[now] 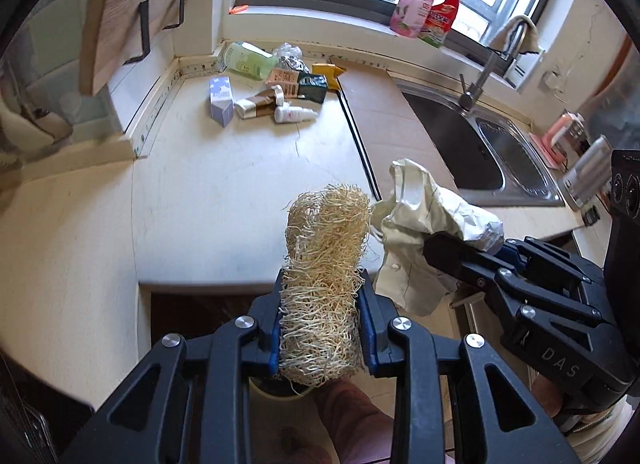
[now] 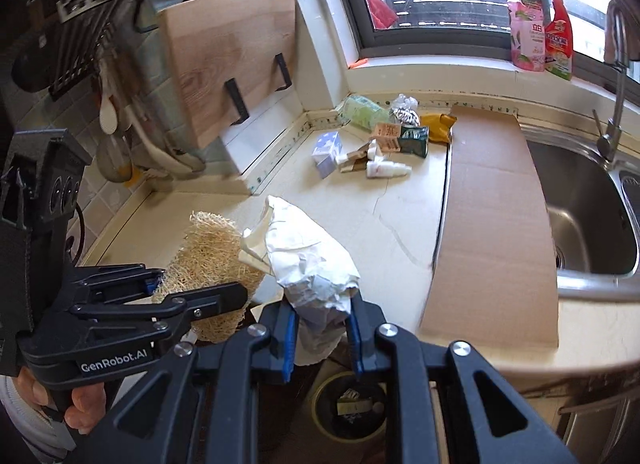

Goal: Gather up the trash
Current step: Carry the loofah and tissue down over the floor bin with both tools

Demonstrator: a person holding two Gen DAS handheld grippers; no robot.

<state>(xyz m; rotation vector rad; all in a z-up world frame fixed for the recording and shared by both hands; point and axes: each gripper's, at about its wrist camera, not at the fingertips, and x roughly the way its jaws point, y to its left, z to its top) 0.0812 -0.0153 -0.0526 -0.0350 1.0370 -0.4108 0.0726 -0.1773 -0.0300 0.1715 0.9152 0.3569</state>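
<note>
From my left wrist camera I see the left gripper [image 1: 320, 324] clenched on a loofah [image 1: 324, 264], its blue pads pressing both flanks; the loofah's long axis runs straight along the fingers, its far end pointing out over the pale counter [image 1: 220, 203]. Just to its right in that view, the right gripper [image 1: 452, 260] comes in from the side, grasping a crumpled white paper wad [image 1: 416, 219], which nearly touches the loofah. My right wrist camera gives what the left cannot: a round trash bin [image 2: 352, 408] on the floor directly below the paper, with scraps already inside, and a wooden cutting board [image 2: 228, 59] on wall brackets. There the left gripper [image 2: 208, 296] enters from the left with the loofah [image 2: 208, 256] tilted up and away, and the right gripper [image 2: 320, 328] holds the paper wad [image 2: 308, 260] lengthwise, its loose end pointing toward the far corner. A heap of small packages [image 2: 380, 135] lies by the window, left of a cardboard sheet [image 2: 492, 203] and the sink [image 2: 580, 203].
</note>
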